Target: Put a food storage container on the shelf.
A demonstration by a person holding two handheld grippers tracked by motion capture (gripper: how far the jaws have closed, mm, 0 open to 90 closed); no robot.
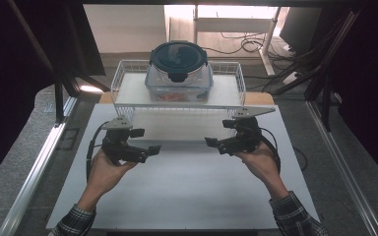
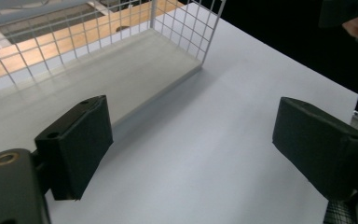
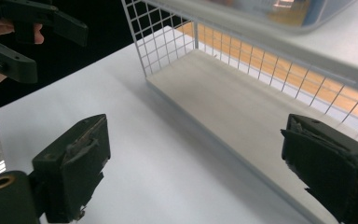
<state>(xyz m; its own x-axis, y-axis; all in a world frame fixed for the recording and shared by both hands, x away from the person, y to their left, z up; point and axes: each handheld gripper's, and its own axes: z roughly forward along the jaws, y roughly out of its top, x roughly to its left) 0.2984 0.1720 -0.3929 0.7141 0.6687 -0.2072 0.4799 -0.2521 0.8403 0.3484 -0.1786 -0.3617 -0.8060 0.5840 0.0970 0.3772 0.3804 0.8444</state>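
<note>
A clear food container (image 1: 179, 73) with a dark blue clip lid (image 1: 178, 58) stands on the top level of a white wire rack (image 1: 123, 73) at the table's far side. My left gripper (image 1: 146, 141) is held low over the white table in front of the rack's left end, open and empty. My right gripper (image 1: 217, 132) faces it from the right, open too, with nothing between its pads. In the left gripper view the wide-apart jaws (image 2: 191, 112) frame bare table beside the rack's end (image 2: 182, 23). In the right gripper view the jaws (image 3: 196, 135) frame the rack's lower shelf (image 3: 223, 88).
The white table (image 1: 177, 187) spreads out in front of the rack. Metal frame rails (image 1: 39, 162) run along both sides, with dark curtains beyond. Cables (image 1: 246, 44) lie on the floor behind the table. The container's underside (image 3: 279, 11) shows above the rack in the right gripper view.
</note>
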